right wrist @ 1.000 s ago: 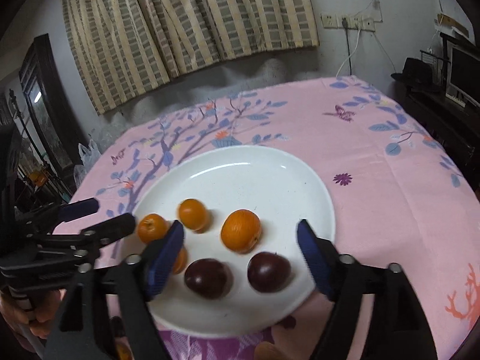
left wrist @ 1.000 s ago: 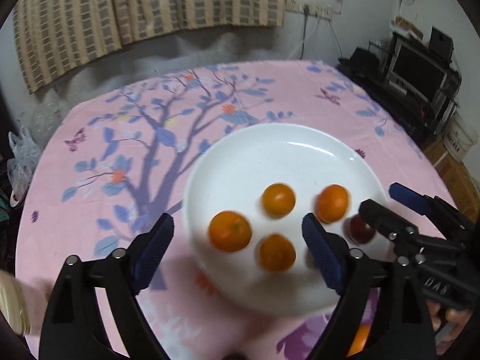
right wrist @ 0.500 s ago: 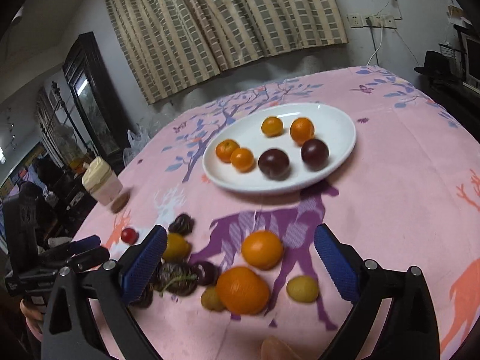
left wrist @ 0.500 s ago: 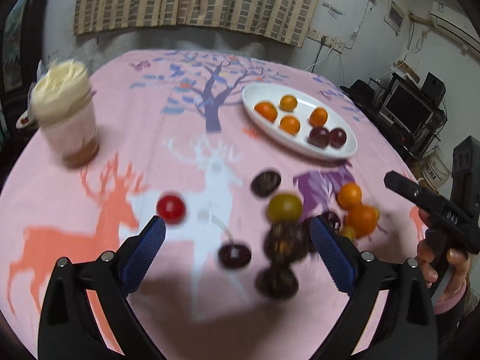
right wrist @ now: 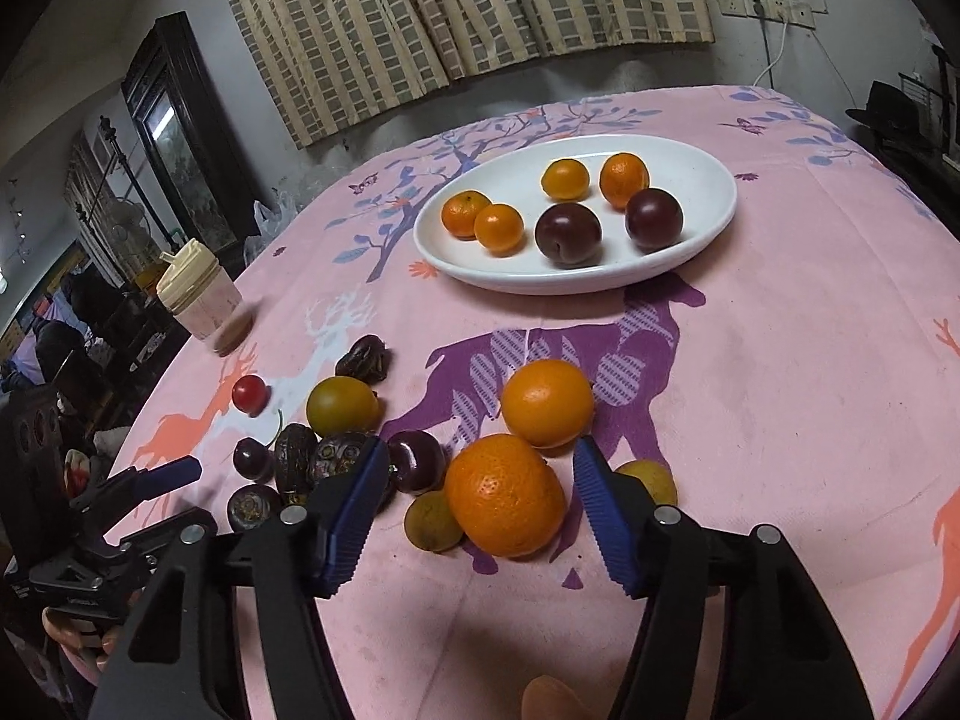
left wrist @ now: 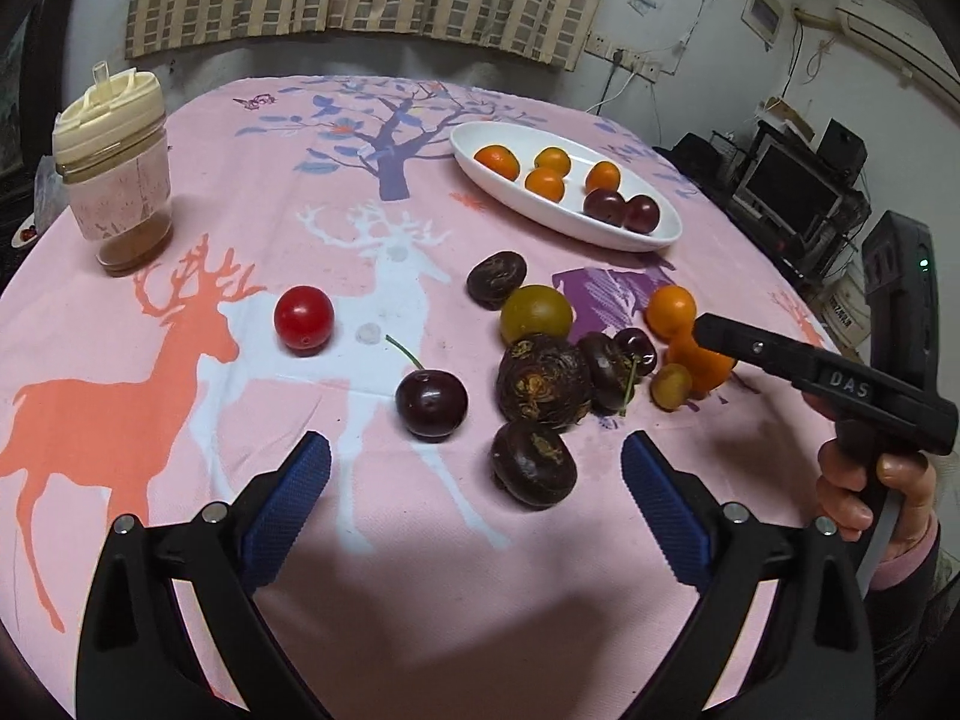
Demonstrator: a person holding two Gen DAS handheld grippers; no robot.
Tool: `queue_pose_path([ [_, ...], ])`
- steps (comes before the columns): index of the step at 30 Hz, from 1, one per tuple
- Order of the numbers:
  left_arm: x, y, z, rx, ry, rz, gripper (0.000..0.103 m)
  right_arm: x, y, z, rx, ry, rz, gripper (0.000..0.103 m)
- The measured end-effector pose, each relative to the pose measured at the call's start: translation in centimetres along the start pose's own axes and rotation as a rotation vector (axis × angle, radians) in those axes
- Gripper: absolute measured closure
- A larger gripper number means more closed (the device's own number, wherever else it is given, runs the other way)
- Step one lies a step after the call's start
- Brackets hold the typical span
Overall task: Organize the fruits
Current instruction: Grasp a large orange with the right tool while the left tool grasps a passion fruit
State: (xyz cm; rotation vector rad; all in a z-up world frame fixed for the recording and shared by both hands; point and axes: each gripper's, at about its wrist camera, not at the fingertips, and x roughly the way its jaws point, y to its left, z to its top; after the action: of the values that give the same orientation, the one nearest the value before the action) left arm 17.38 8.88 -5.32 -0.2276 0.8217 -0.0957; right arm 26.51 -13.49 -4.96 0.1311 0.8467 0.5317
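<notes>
Fruits lie loose on the pink table (right wrist: pixel 780 390), with more on the white plate (right wrist: pixel 714 222). Right gripper (right wrist: pixel 474 480) has its jaws closing around the big orange (right wrist: pixel 504 504), which sits between them; the pads do not yet press it. Left gripper (left wrist: pixel 474 480) hangs over a dark fruit (left wrist: pixel 531 471), jaws wide apart, holding nothing.

From my left gripper (left wrist: pixel 474 474), jaws spread wide with nothing between them, I see a dark round fruit (left wrist: pixel 533 471) lying just ahead on the counter (left wrist: pixel 180 240). A stemmed cherry (left wrist: pixel 431 403) sits at eleven o'clock of it, a red tomato (left wrist: pixel 303 318) farther toward ten. At one o'clock the white plate (left wrist: pixel 480 147) carries oranges and plums. The right gripper (left wrist: pixel 798 360) reaches in at three o'clock over the orange pile.
</notes>
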Motion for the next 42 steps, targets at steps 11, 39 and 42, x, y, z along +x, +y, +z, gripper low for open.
queue_pose_path([
  [11, -0.1, -0.1, 0.2, 0.002, 0.0, -0.014, 0.007, 1.0, -0.6, 0.0, 0.03, 0.061, -0.011, 0.053],
  [39, 2.0, -2.4, -0.2, 0.121, 0.116, -0.028, 0.043, -0.8, -1.0, 0.3, 0.042, -0.021, 0.037, 0.061],
  [42, 2.4, -2.8, -0.2, 0.146, 0.134, -0.005, 0.043, -0.8, -1.0, 0.3, 0.042, -0.022, 0.04, 0.061],
])
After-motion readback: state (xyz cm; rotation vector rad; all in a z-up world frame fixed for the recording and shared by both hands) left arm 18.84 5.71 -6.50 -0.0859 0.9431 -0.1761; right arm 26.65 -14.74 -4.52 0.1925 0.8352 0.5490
